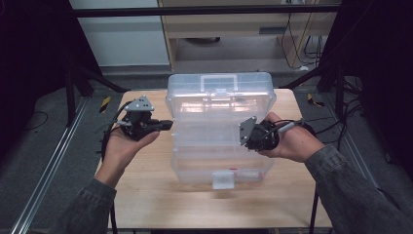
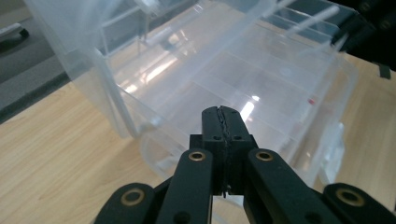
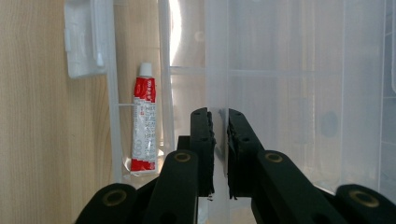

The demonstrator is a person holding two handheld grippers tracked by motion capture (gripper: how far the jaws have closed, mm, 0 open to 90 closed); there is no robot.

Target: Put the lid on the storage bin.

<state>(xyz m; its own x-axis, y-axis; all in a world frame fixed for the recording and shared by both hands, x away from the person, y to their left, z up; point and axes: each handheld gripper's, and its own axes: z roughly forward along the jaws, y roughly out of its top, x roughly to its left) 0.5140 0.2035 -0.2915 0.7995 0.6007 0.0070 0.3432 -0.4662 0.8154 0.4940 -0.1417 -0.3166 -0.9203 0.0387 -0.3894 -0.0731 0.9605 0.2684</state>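
Clear plastic organizer box (image 1: 221, 131) sits mid-desk (image 1: 146, 195), lid (image 1: 221, 92) raised toward the far edge. Its transparency makes the inner dividers hard to trace: in the high view compartments blur into glare, and the box's contents cannot be read there.

Right gripper view: a red-and-white tube (image 3: 144, 126) with white cap lies in a narrow compartment along the box's front wall, just beside the white latch (image 3: 84, 39). Print on the tube is too small to read.

Right gripper (image 1: 253, 139): jaws pinch a thin clear panel of the box, the plastic edge running up between the pads; held tight. The hand hides the gripper body in the high view.

Left gripper (image 1: 168, 124): jaws fully together, nothing between them, held above the desk just beside the box's left side. Left gripper view looks over the open tray; the box's far corner is cut off by the frame.

Beyond the desk: floor, cables (image 1: 304, 44), dark frame posts.
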